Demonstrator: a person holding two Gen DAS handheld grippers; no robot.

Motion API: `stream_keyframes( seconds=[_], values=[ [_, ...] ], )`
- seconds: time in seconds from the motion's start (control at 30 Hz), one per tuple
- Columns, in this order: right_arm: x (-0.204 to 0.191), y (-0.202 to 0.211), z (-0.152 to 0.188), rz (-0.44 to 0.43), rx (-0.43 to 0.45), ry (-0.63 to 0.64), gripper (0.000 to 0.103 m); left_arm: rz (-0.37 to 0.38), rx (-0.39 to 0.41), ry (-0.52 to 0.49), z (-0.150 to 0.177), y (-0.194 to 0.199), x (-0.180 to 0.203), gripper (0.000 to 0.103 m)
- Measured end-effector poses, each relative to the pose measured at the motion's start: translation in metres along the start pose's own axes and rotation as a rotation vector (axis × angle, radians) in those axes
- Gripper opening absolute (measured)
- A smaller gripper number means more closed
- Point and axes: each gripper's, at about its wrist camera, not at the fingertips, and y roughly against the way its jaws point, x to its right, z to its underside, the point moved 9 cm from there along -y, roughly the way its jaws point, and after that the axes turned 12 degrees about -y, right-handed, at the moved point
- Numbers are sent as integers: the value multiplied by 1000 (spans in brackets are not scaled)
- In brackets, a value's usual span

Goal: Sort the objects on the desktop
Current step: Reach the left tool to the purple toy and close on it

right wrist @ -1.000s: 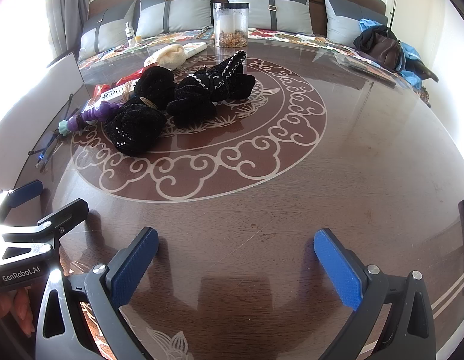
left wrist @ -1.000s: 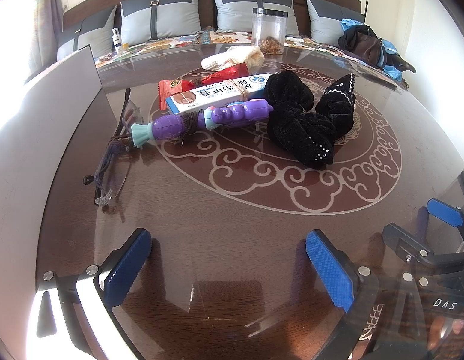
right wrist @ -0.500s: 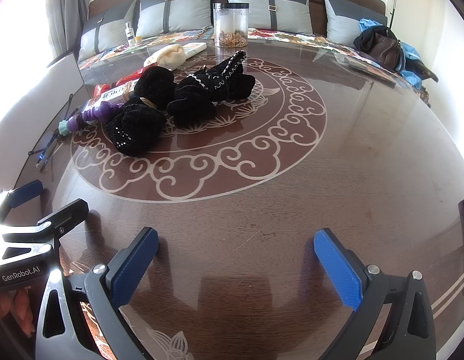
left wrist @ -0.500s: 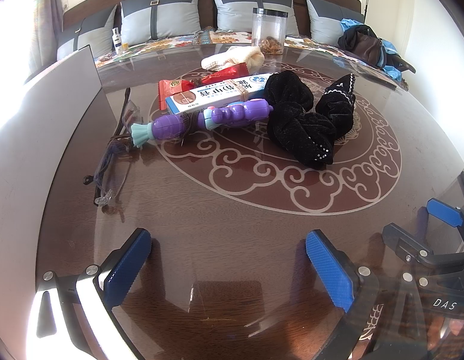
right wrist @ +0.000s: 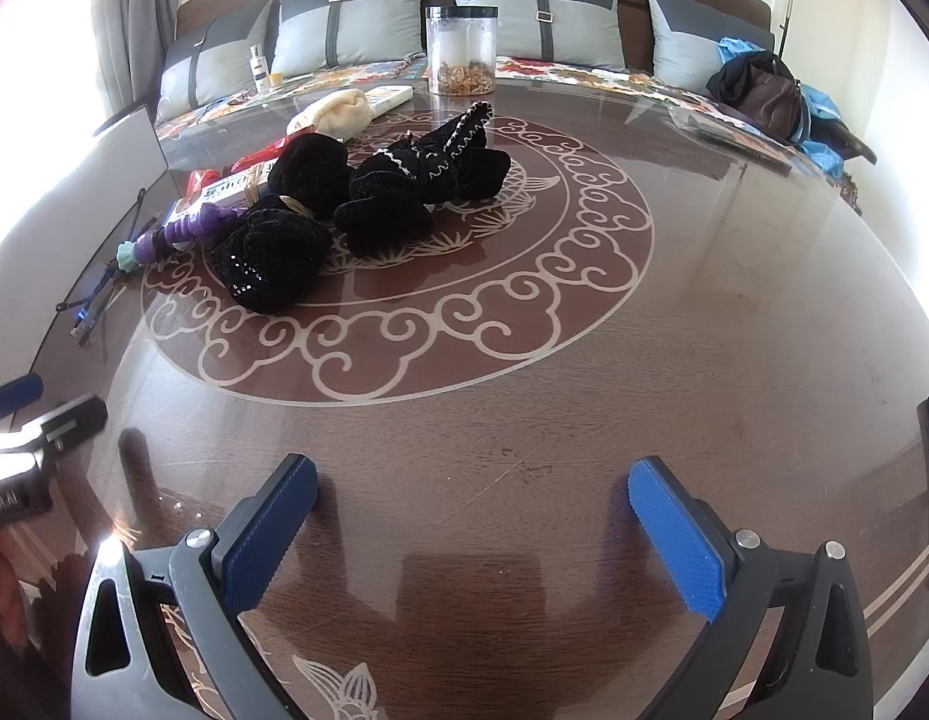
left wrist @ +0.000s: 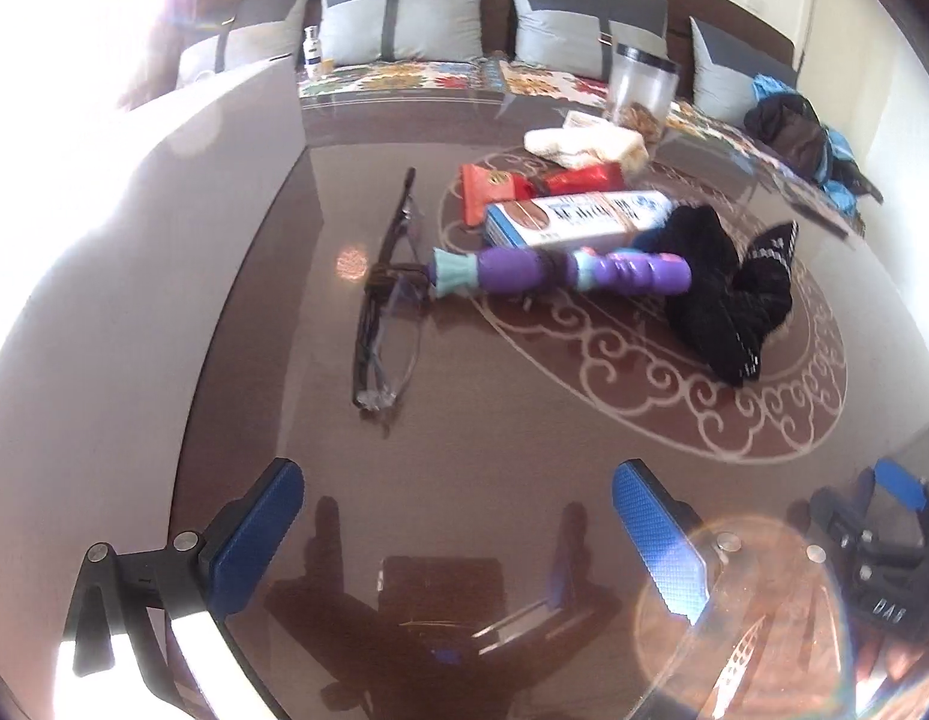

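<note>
Left wrist view: left gripper point(left wrist: 458, 534), jaws spread, above the desk point(left wrist: 494, 444) near eyeglasses point(left wrist: 383, 312); right gripper point(right wrist: 473, 531) likewise spread, empty.

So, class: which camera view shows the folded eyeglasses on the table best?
The left wrist view. There the eyeglasses lie near the middle, frame, lenses and folded temples all traceable, just left of the purple toy. The right wrist view shows them only small and squeezed at the left edge.

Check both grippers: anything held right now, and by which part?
Nothing is held. The left gripper and the right gripper are both open over bare table. The eyeglasses and purple toy lie untouched ahead.
</note>
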Motion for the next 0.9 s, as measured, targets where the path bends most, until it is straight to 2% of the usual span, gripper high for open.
stream_keyframes(
  seconds=[0.07, 0.17, 0.27, 0.33, 0.43, 0.53, 0.57, 0.67, 0.73, 0.83, 0.9],
  values=[
    [-1, 0, 0, 0, 0, 0, 103, 25, 21, 59, -17, 1, -10, 103],
    [0, 0, 0, 0, 0, 0, 103, 32, 40, 52, -43, 0, -7, 103],
    [0, 0, 0, 0, 0, 0, 103, -76, 34, 38, -69, -5, 1, 103],
    [0, 0, 0, 2, 1, 0, 103, -117, 21, 51, -86, -14, 10, 103],
    [0, 0, 0, 2, 1, 0, 103, -175, -68, 52, -98, -46, 22, 103],
    [0, 0, 0, 2, 1, -1, 103, -247, -146, 29, -94, -69, 24, 103],
    [0, 0, 0, 2, 1, 0, 103, -246, -141, 34, -91, -69, 23, 103],
    [0, 0, 0, 2, 1, -1, 103, -190, -125, 46, -72, -55, 17, 103],
    [0, 0, 0, 2, 1, -1, 103, -165, -127, 6, -54, -42, 11, 103],
    [0, 0, -1, 2, 1, -1, 103, -167, -153, -40, -23, -24, -3, 103],
    [0, 0, 0, 3, 2, -1, 103, -149, -144, -14, -8, -13, -10, 103]
  ],
)
